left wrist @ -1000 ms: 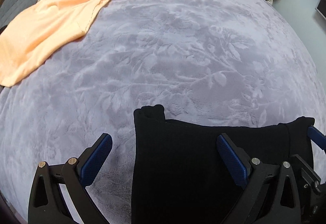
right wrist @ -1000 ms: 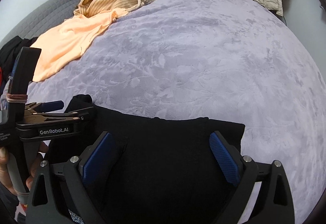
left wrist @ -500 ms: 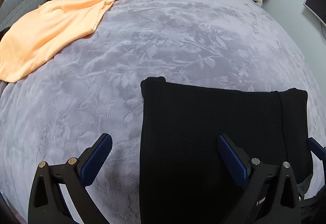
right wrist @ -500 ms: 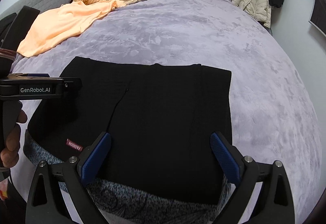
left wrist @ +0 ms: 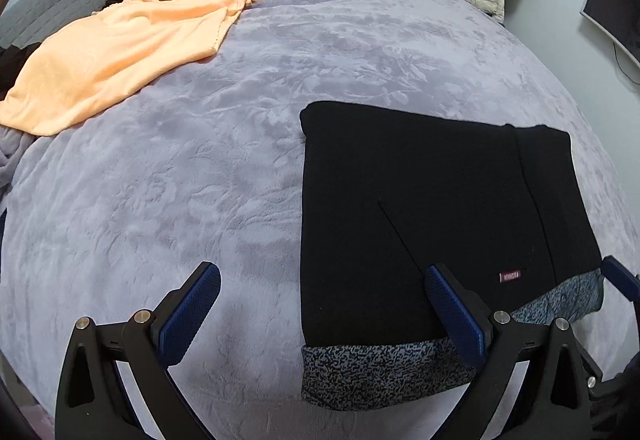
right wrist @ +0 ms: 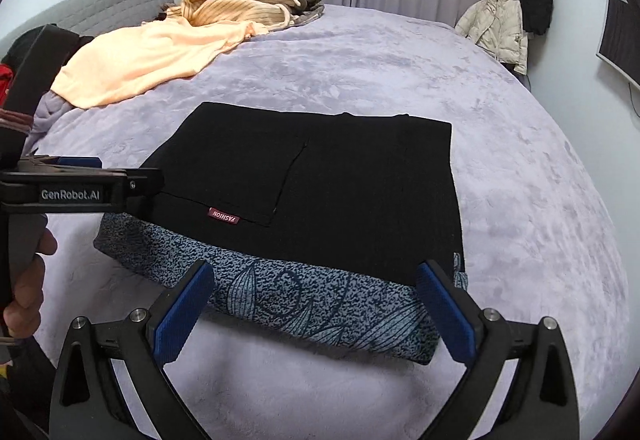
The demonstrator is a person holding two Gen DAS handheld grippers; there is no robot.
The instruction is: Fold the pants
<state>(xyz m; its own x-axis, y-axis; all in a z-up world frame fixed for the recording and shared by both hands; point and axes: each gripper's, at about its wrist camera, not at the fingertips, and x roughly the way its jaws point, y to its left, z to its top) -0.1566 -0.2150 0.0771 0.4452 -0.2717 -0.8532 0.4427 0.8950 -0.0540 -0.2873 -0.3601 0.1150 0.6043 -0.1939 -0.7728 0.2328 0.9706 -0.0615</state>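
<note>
Folded black pants point(right wrist: 320, 195) lie flat on bed point(right wrist: 520, 199), at 12 o'clock of right tool point(right wrist: 316, 316); left tool point(left wrist: 320, 316) at their 9 o'clock edge. Both tools spread wide, gripping nothing.

Wide bed point(right wrist: 400, 79) under a plush lilac-grey cover with a pressed leaf pattern, filling most of both wrist views. Near the front edge, black pants point(right wrist: 320, 179) folded into a flat, roughly square packet, lying directly on the cover, a speckled blue-grey leaf-print layer showing along the near edge and a small red label close to it. Far left, an orange garment point(right wrist: 140, 59) spread loosely on the cover. Just behind and touching it, a crumpled striped cream garment point(right wrist: 240, 7) beside a bit of grey cloth point(right wrist: 308, 7). Well apart from the pants, both.
</note>
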